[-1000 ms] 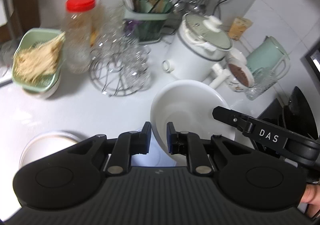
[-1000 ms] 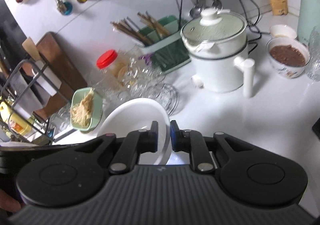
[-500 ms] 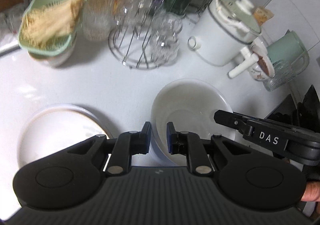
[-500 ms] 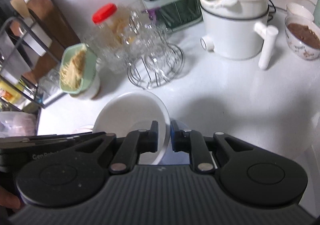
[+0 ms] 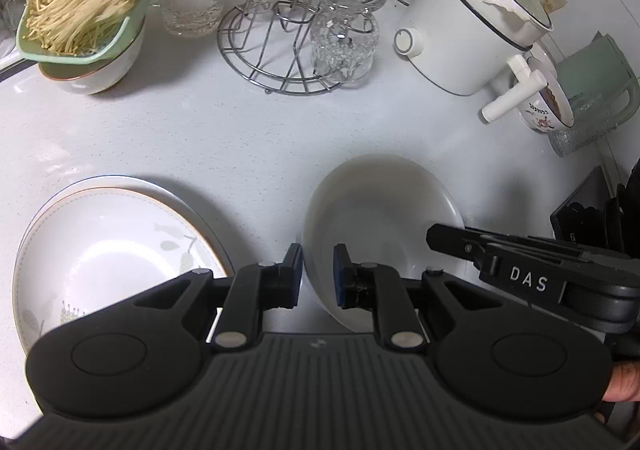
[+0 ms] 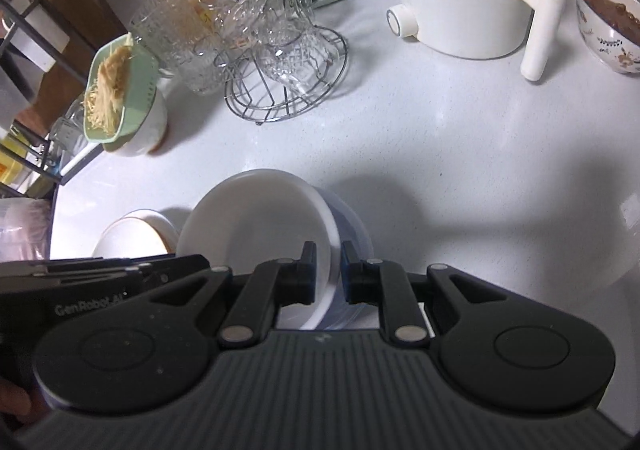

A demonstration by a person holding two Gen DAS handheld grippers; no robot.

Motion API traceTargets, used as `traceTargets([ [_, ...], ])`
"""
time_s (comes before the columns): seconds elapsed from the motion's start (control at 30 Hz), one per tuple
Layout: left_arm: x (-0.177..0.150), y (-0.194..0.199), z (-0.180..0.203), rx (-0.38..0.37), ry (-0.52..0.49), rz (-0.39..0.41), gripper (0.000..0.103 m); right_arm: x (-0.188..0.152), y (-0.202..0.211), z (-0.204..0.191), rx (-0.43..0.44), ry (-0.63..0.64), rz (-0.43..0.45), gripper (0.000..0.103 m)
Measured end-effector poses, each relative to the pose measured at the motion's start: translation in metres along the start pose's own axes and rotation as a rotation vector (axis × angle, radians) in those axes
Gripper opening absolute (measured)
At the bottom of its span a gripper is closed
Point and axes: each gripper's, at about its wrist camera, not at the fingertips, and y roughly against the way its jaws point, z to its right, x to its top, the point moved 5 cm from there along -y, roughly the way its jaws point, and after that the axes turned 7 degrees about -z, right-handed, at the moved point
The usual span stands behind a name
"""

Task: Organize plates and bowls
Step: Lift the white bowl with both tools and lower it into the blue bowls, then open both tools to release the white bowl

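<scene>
Jaws of left gripper (image 5: pixel 318 270) and right gripper (image 6: pixel 328 274) clamped on opposite rims of white bowl (image 5: pixel 380 206).

Each camera is sitting just behind its own gripper, looking steeply down along the fingers at the white counter (image 5: pixel 280 138) from close above. The left wrist view is catching the right gripper (image 5: pixel 444 240) entering from its right edge; the right wrist view is catching the left gripper (image 6: pixel 188 264) at its lower left. Both are sharing the white bowl (image 5: pixel 380 210) (image 6: pixel 256 226) directly ahead, the wire glass rack (image 5: pixel 280 62) (image 6: pixel 288 90) and the white cooker (image 5: pixel 460 38) (image 6: pixel 460 2) beyond.
</scene>
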Motion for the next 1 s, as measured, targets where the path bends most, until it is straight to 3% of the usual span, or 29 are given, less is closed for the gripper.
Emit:
traceTargets([
  [0.2, 0.001, -0.003, 0.008, 0.012, -0.012, -0.012, 0.017, 0.001, 0.002, 0.006, -0.001, -0.002, 0.017, 0.016],
  [0.3, 0.000, -0.003, 0.007, 0.023, -0.005, -0.016, 0.025, 0.001, 0.005, 0.005, -0.016, 0.038, 0.048, 0.016],
  [0.37, -0.002, -0.002, 0.006, 0.035, -0.003, -0.014, 0.032, 0.001, 0.007, 0.007, -0.018, 0.053, 0.059, 0.022],
  [0.43, -0.003, -0.001, 0.006, 0.045, -0.002, -0.010, 0.034, 0.001, 0.009, 0.010, -0.024, 0.060, 0.074, 0.038],
  [0.47, -0.004, 0.000, 0.006, 0.048, 0.000, -0.008, 0.035, 0.001, 0.010, 0.011, -0.025, 0.065, 0.084, 0.039],
  [0.77, -0.008, 0.010, 0.003, 0.086, 0.054, 0.039, 0.047, -0.002, -0.025, 0.027, 0.054, -0.028, 0.019, 0.038],
  [1.0, -0.011, 0.010, 0.001, 0.098, 0.068, 0.045, 0.048, -0.005, -0.040, 0.036, 0.078, -0.101, 0.024, 0.037],
])
